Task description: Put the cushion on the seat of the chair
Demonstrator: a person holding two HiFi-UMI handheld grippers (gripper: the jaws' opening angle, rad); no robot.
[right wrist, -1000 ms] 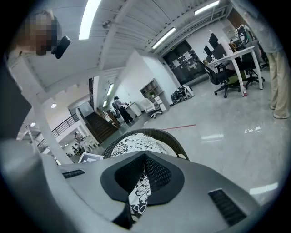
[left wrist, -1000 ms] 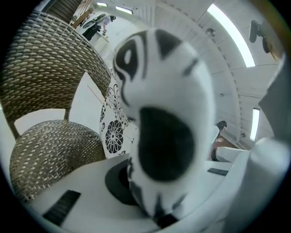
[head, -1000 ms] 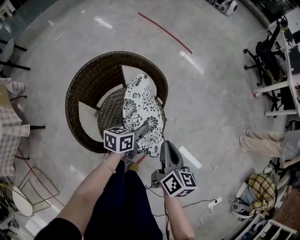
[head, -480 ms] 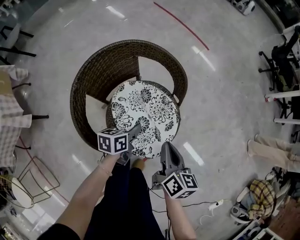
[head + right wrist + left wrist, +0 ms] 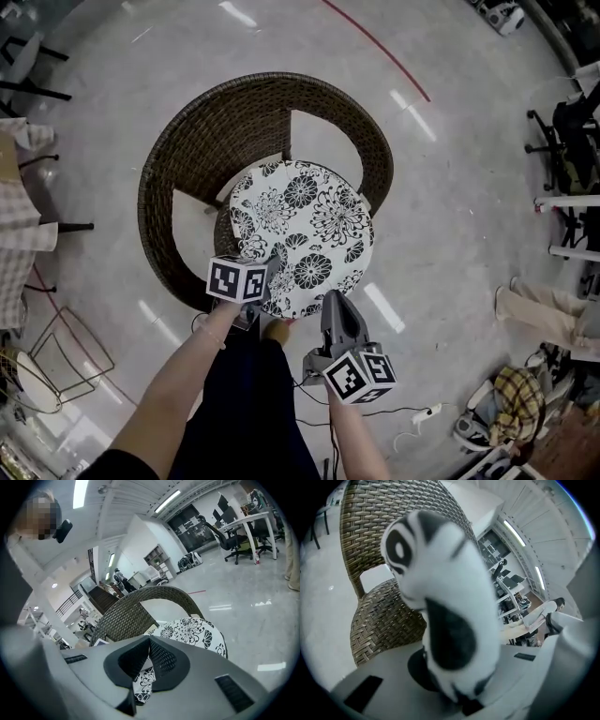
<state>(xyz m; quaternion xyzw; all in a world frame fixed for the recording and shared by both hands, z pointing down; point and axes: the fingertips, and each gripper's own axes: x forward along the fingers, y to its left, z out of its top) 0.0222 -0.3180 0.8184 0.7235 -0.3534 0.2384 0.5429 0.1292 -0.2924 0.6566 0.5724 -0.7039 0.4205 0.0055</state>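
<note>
Both left gripper [image 5: 272,272] and right gripper [image 5: 333,302] fingers [image 5: 161,660] clamp the cushion [image 5: 305,230]; only head view shows it covering seat [image 5: 382,625].

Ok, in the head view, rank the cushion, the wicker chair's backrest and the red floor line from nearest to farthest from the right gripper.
1. The cushion: its near edge is clamped in the right gripper, directly ahead over the seat.
2. The wicker chair's backrest: curving behind the cushion, on its far side.
3. The red floor line: beyond the chair, at the top right.

Woven wicker chair [image 5: 187,169], rough; printed cloth cushion [image 5: 305,234], matt; glossy smooth floor [image 5: 450,234].
</note>
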